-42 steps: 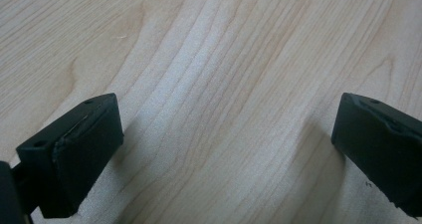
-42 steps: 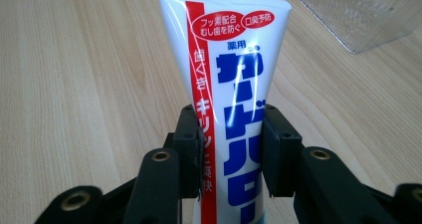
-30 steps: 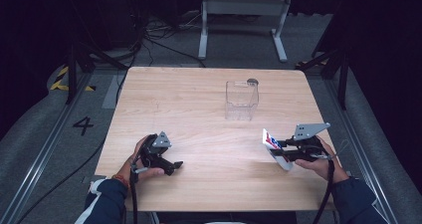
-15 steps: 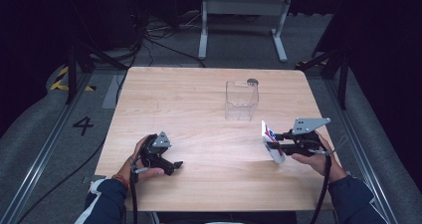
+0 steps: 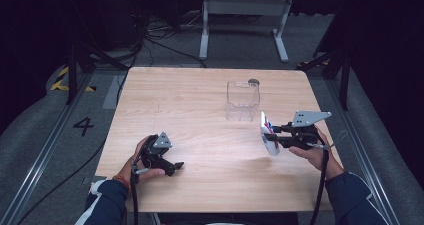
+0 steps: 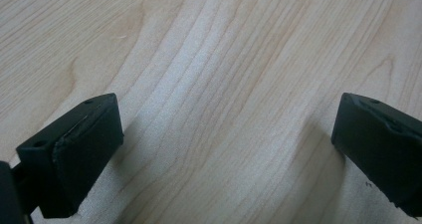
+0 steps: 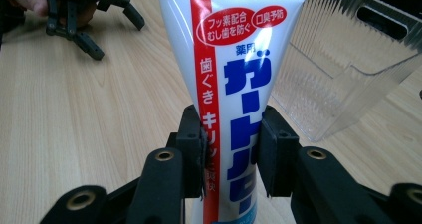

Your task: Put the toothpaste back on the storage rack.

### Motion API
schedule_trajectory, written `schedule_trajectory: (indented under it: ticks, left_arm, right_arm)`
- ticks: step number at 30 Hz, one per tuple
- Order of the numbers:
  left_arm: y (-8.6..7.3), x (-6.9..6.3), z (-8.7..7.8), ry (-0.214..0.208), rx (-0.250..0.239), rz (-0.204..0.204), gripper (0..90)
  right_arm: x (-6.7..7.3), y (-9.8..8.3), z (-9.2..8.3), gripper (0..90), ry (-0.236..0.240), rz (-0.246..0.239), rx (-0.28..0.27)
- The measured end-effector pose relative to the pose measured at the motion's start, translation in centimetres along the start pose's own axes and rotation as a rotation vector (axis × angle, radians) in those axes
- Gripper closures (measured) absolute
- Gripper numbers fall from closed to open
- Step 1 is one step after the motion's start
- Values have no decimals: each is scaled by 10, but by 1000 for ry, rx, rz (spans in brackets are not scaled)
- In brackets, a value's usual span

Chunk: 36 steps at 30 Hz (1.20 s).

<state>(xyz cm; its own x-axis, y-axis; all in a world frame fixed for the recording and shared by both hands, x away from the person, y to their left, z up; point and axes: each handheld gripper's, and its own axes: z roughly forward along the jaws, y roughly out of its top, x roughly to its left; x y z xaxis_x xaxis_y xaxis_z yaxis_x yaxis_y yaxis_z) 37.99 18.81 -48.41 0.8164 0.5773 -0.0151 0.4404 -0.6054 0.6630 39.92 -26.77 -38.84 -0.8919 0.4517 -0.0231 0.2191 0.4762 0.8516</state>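
My right tool (image 7: 231, 149) is clenched on the toothpaste tube (image 7: 234, 84), holding it above the counter (image 5: 200, 105) just beside the clear plastic bin (image 5: 242, 101). My left tool (image 6: 224, 149) rests on the counter, released, nothing between its 2 jaws.

The high view looks forward and down on the whole wooden table (image 5: 210, 115). The left gripper view faces straight down, very close to that table's grain. The right gripper view looks low across it, sharing the clear container (image 7: 348, 59) with the high view.
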Motion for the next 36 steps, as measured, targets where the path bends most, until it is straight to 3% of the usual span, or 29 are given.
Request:
schedule_trajectory:
  ticks: [18, 36]
  left_arm:
    - [0, 0, 0, 0, 0, 0, 2]
    - [0, 0, 0, 0, 0, 0, 2]
  right_arm:
    - [2, 21, 11, 680, -17, -4, -49]
    - [-6, 41, 18, 679, -31, 10, -107]
